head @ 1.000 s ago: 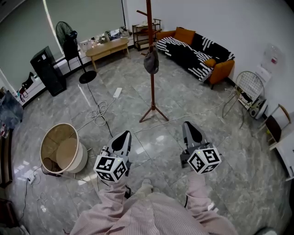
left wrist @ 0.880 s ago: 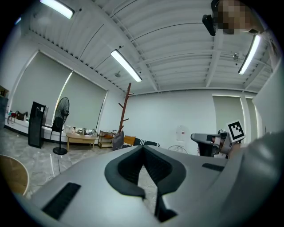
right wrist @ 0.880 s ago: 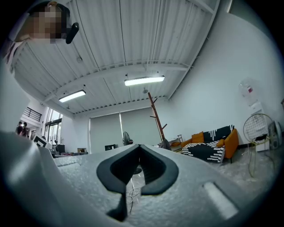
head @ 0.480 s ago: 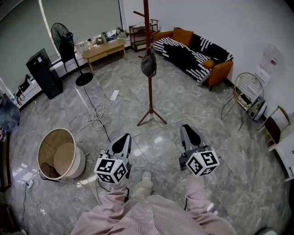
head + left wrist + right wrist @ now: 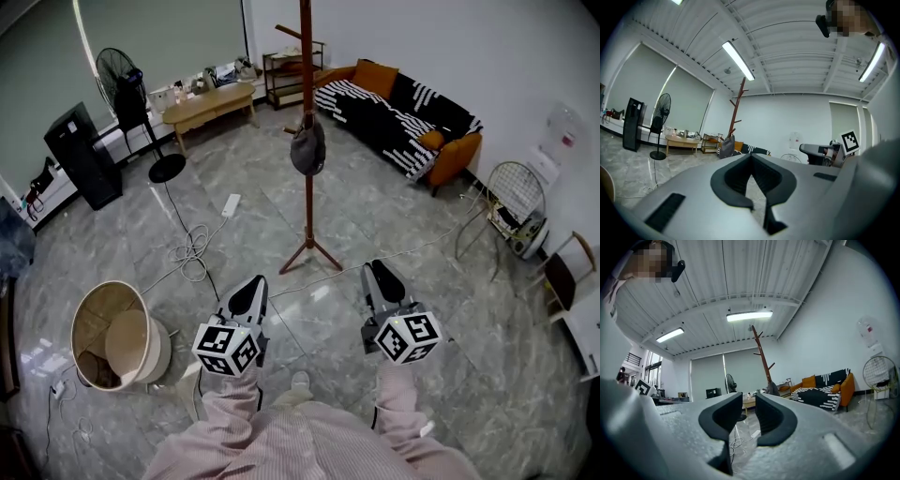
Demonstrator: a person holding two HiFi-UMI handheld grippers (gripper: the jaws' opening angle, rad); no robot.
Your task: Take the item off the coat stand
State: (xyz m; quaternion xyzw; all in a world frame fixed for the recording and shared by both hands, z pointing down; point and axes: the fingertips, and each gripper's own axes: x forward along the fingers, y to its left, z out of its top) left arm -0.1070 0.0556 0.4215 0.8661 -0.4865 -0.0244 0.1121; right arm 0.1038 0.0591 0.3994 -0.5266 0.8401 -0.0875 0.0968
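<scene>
- Left gripper (image 5: 253, 282): jaws together, pads meet at the tips, nothing between them. It is held low in front of the person, pointing toward the coat stand.
- Right gripper (image 5: 380, 271): jaws opening with a narrow gap between the pads. Nothing sits in the gap; only floor and far room show through it.
- Both grippers are level with each other, well apart from the stand and touching nothing.
- Coat stand (image 5: 308, 206): tall reddish-brown wooden pole with pegs and splayed feet, upright on the grey marble-tile floor (image 5: 394, 244), ahead of and between the grippers.
- Hat (image 5: 307, 150): dark grey, hanging on a peg partway up the stand, against the pole. Neither gripper touches it.
- Marker cubes: left cube (image 5: 227, 347) and right cube (image 5: 408, 337) carry black-and-white square code patterns, no letters.
- Water dispenser (image 5: 562, 131) at the right wall has a small red-marked label, too small to read.
- Sofa (image 5: 403, 112): orange, under a black-and-white striped throw, behind and right of the stand.
- Wooden table (image 5: 208, 98) at the back left has small clutter on it; any print there is too small to read.
- Fan (image 5: 127, 84) and a black tower unit (image 5: 82, 155) stand by the left wall.
- Round basket (image 5: 117, 333) sits on the floor left of the left gripper, with a white power strip (image 5: 230, 203) and looped cable (image 5: 192, 253) beyond it.
- Wire chair (image 5: 511, 187) stands at the right.
- Person's pink striped trousers (image 5: 309, 441) fill the bottom edge.
</scene>
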